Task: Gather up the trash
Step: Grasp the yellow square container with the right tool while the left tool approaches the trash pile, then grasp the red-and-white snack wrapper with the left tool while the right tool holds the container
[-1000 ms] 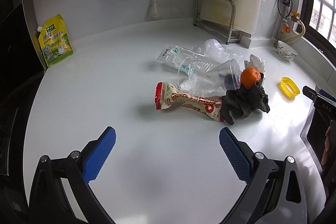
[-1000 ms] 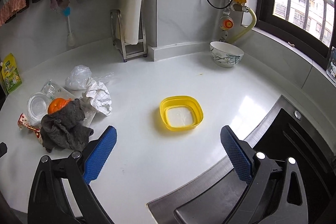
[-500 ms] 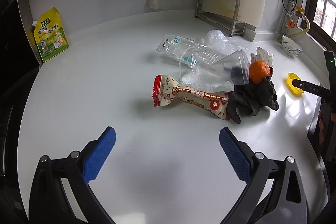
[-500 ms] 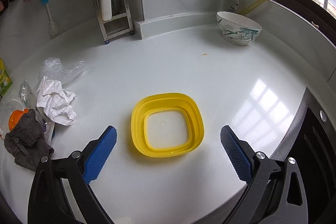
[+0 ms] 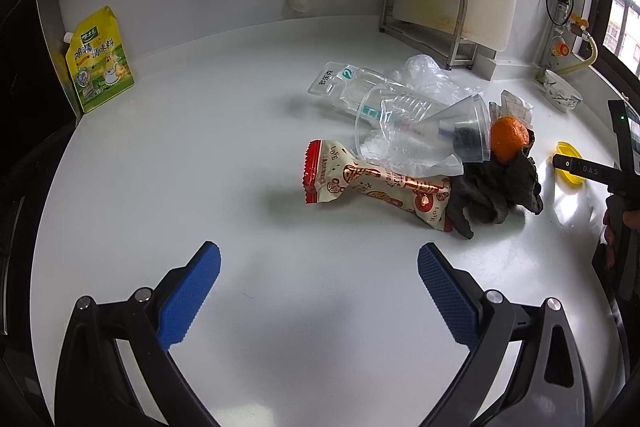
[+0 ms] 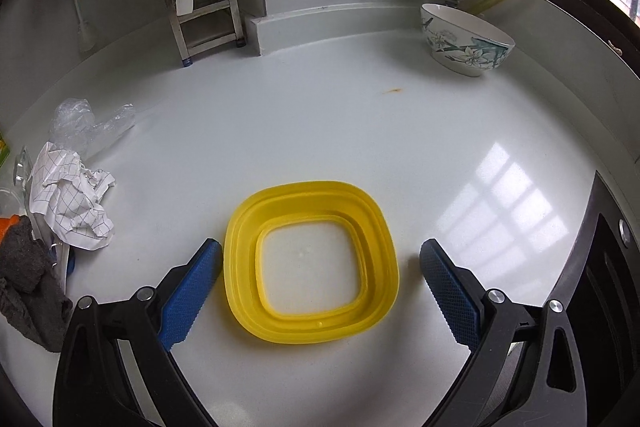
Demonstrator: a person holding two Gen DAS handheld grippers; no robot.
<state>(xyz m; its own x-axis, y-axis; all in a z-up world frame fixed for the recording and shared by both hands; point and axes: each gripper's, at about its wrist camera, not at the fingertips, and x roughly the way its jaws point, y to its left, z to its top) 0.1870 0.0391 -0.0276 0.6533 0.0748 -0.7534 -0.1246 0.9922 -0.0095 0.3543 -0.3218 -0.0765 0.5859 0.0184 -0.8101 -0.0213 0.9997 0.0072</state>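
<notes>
The right gripper (image 6: 320,279) is held wide apart just above the white counter (image 6: 320,131); nothing is grasped by it. A yellow collapsible container (image 6: 310,263) is seen between its two blue fingers (image 6: 192,291); it is square with rounded corners, folded flat into stepped rings, and its base is pale and translucent; the left finger is almost touching its rim, while the other finger is a little apart from it.

The left gripper (image 5: 318,297) is also spread and empty, above a bare part of the counter; the trash pile lies ahead of it, well apart. In this pile a red and cream snack wrapper (image 5: 376,183) is seen in front, crumpled in the middle; behind it a clear plastic cup (image 5: 424,135) is lying on its side, upon a clear blister pack (image 5: 340,87) and thin plastic film (image 5: 424,71). An orange fruit (image 5: 509,139) is resting on a dark grey rag (image 5: 496,191), beside the mouth of the cup; a crumpled sheet of squared paper (image 6: 70,195) is lying just behind.

A patterned bowl (image 6: 464,43) stands by the back wall; a yellow seasoning pouch (image 5: 98,61) is leaned on the wall at the far left.
</notes>
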